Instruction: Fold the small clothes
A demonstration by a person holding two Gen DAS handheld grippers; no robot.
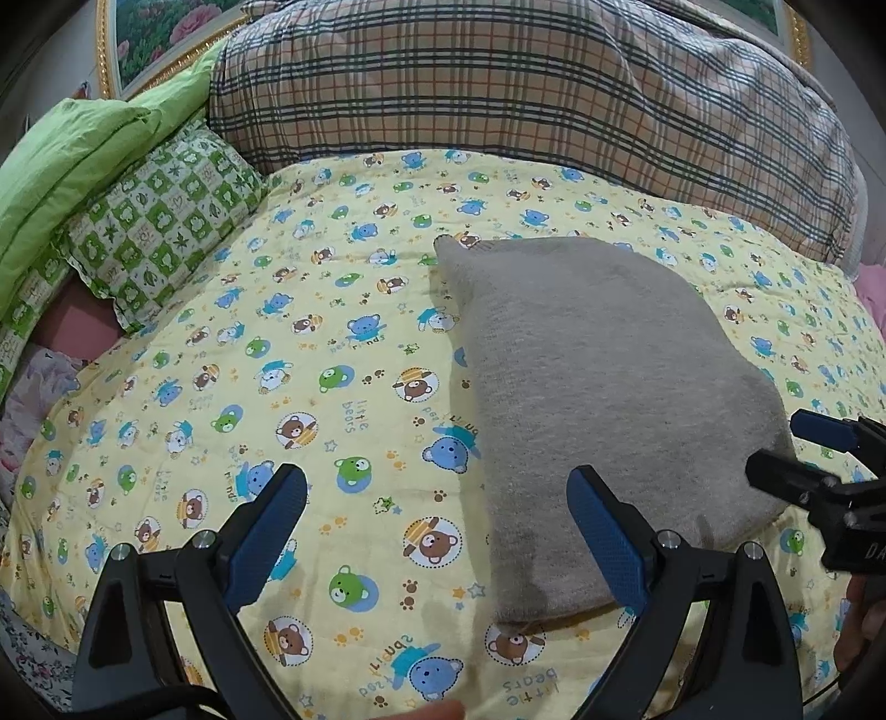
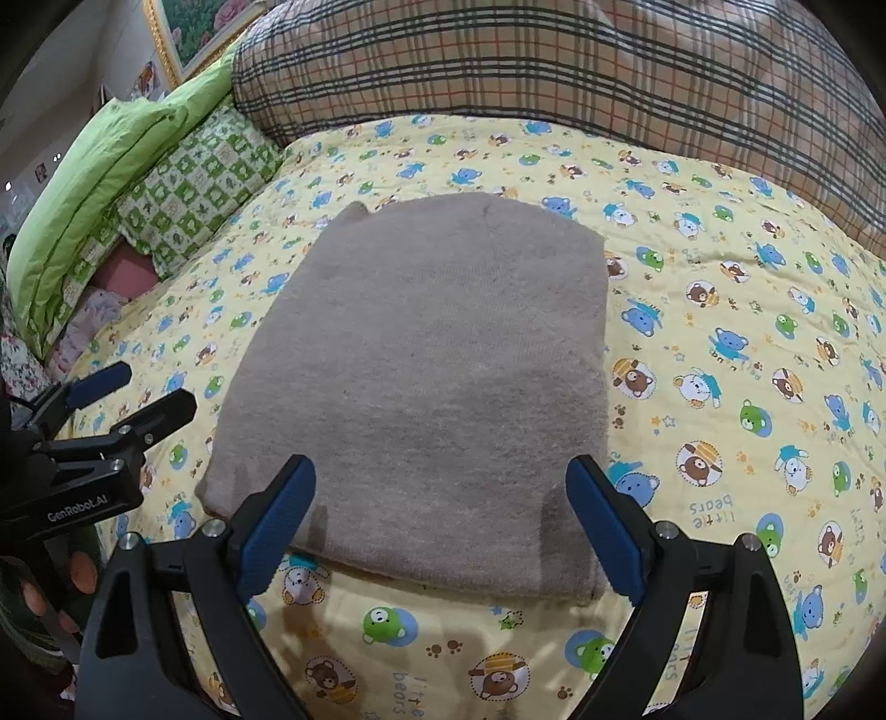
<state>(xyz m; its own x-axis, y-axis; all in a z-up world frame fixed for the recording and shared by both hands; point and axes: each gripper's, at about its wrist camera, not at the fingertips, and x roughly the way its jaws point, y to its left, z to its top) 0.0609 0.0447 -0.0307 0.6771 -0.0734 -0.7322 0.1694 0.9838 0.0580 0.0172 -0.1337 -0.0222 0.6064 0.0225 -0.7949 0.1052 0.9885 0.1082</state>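
Note:
A grey-brown knit garment (image 2: 421, 365) lies folded into a rough rectangle on the yellow bear-print quilt (image 2: 720, 343). It also shows in the left wrist view (image 1: 598, 399), right of centre. My left gripper (image 1: 437, 531) is open and empty, above the quilt at the garment's left edge. It appears in the right wrist view (image 2: 133, 393) at the left. My right gripper (image 2: 443, 520) is open and empty, over the garment's near edge. It appears in the left wrist view (image 1: 797, 448) at the right, beside the garment's right corner.
A plaid duvet (image 1: 498, 83) is piled at the back of the bed. A green checked pillow (image 1: 160, 227) and a plain green pillow (image 1: 72, 166) lie at the left. A gold-framed picture (image 1: 160, 39) hangs behind them.

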